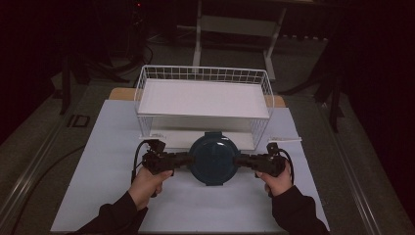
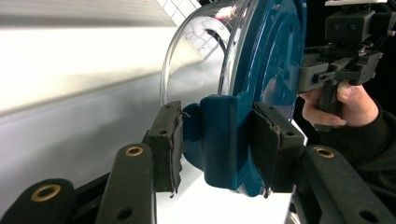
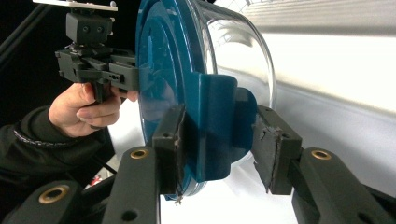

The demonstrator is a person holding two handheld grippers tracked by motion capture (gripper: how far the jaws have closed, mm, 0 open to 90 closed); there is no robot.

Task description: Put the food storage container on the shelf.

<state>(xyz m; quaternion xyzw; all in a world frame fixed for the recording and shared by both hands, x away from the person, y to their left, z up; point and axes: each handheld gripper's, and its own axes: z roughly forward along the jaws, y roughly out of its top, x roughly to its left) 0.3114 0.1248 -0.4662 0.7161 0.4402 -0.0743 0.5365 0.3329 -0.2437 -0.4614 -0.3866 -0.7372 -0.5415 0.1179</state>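
Round clear container with a blue lid (image 1: 214, 158) is held between both hand-held grippers, in front of the wire basket shelf (image 1: 203, 100), above the white tabletop (image 1: 112, 147).

Left hand-held gripper (image 1: 186, 160) is clamped on the lid's left side clip (image 2: 219, 137); in the left gripper view both pads (image 2: 169, 142) press on that blue tab. Right hand-held gripper (image 1: 241, 160) is clamped on the opposite clip (image 3: 217, 130); in the right gripper view the left pad sits hard on the tab, and the right pad (image 3: 273, 149) meets the clip's rounded back edge.

Lid faces up toward the high camera, clear bowl body (image 2: 201, 51) underneath. The gripper views show the bowl's clear wall next to the shelf's white edge; whether they touch, can't tell. The person's hands (image 1: 149, 183) grip both handles from the near side.
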